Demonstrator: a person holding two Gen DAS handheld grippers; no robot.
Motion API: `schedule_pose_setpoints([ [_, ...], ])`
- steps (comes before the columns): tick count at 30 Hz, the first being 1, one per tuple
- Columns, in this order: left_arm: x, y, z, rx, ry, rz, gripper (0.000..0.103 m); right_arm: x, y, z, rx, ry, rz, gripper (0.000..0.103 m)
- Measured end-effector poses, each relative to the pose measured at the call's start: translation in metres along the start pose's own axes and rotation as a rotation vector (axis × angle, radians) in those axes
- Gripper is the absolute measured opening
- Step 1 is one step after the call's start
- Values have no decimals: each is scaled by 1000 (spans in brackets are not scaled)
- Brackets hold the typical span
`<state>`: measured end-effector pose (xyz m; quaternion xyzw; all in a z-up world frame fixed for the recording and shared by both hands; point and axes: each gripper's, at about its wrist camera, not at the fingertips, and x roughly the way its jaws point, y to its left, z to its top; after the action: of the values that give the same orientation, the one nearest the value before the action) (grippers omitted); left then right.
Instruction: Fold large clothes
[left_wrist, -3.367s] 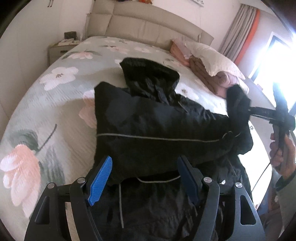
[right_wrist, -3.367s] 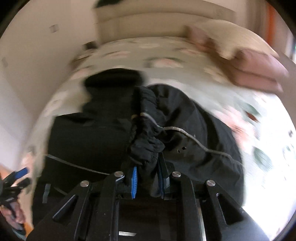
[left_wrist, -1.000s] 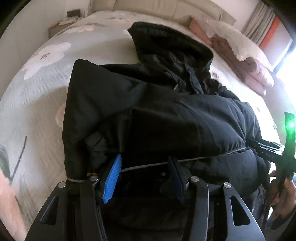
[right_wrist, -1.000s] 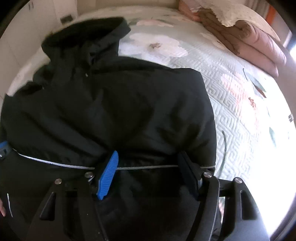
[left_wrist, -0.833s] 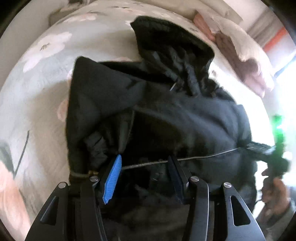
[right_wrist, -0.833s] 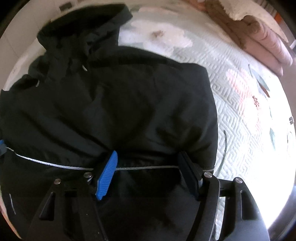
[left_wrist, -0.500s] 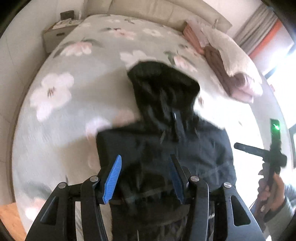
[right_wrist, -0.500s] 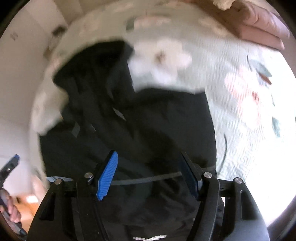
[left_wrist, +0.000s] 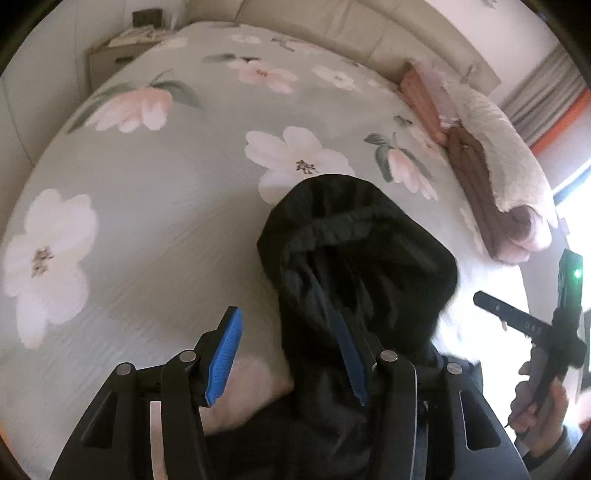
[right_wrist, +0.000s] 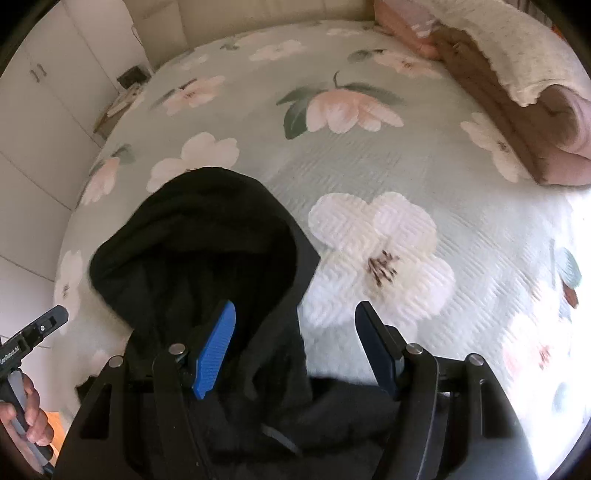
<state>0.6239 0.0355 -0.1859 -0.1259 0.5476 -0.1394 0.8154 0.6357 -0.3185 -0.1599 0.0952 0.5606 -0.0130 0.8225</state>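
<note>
Above the black jacket's hood (left_wrist: 354, 251), the left gripper (left_wrist: 291, 354) and right gripper (right_wrist: 295, 343) both hang apart, holding nothing.

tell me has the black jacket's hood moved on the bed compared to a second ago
Yes. In the left wrist view the hood now sits lower, well short of the headboard; the camera moved too, so its shift across the bedspread is unclear.

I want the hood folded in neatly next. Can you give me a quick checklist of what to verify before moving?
1. Left gripper empty, fingers apart: ok.
2. Right gripper empty, fingers apart: ok.
3. Hood in plain view, nothing lying on it: ok.
4. Bedspread beyond the hood free of clutter: ok.
5. Blankets well off to the side: ok.
6. Jacket body folded flat: cannot tell, mostly hidden behind the grippers.
</note>
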Motion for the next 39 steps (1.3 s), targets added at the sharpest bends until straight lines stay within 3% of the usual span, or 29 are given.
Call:
schedule_pose_setpoints([
  [3, 33, 0, 15, -25, 23, -4, 54, 39, 1, 9, -17, 49, -33, 50],
  [5, 61, 2, 24, -33, 40, 33, 53, 59, 1, 11, -24, 73, -36, 39],
  [6, 71, 4, 27, -38, 42, 57, 21, 68, 2, 13, -44, 87, -50, 19],
  [7, 76, 8, 28, -46, 42, 62, 8, 69, -1, 17, -56, 89, -67, 12],
  [8, 75, 18, 30, -92, 42, 31, 9, 63, -7, 20, -39, 69, -38, 9],
  [10, 43, 38, 26, -199, -44, -126, 8, 34, -32, 25, 45, -2, 113, 7],
  [12, 15, 40, 16, -203, -81, -208, 11, 12, -52, 11, 73, -47, 225, 7],
  [13, 8, 39, 8, -191, -86, -204, 12, 13, -52, 3, 59, -45, 222, 6],
  [14, 13, 37, 3, -175, -68, -173, 12, 22, -52, -5, 44, -22, 201, 6],
  [16, 57, 38, -6, -116, 51, -69, 12, 56, -54, -20, 28, 56, 157, 6],
  [18, 99, 46, -14, -99, 132, -21, 13, 98, -62, -32, 55, 147, 191, 9],
  [20, 88, 45, -13, -93, 84, -59, 13, 99, -72, -32, 106, 135, 244, 9],
  [22, 64, 42, -17, -62, 48, -92, 16, 86, -77, -29, 126, 142, 252, 29],
  [28, -8, 48, -41, 20, -17, -96, 21, -2, -71, -34, -36, -1, 180, 62],
  [32, -32, 23, -5, 59, -120, -120, 24, -34, -32, 0, -121, -126, 173, 62],
  [35, -10, -3, 28, 82, -143, -165, 40, -9, 6, 23, -176, -124, 146, 62],
  [36, 2, -7, 32, 72, -124, -165, 40, 8, 16, 25, -196, -95, 123, 62],
  [39, 57, -3, 25, 26, 28, -146, 40, 61, 25, 3, -221, 63, 108, 62],
])
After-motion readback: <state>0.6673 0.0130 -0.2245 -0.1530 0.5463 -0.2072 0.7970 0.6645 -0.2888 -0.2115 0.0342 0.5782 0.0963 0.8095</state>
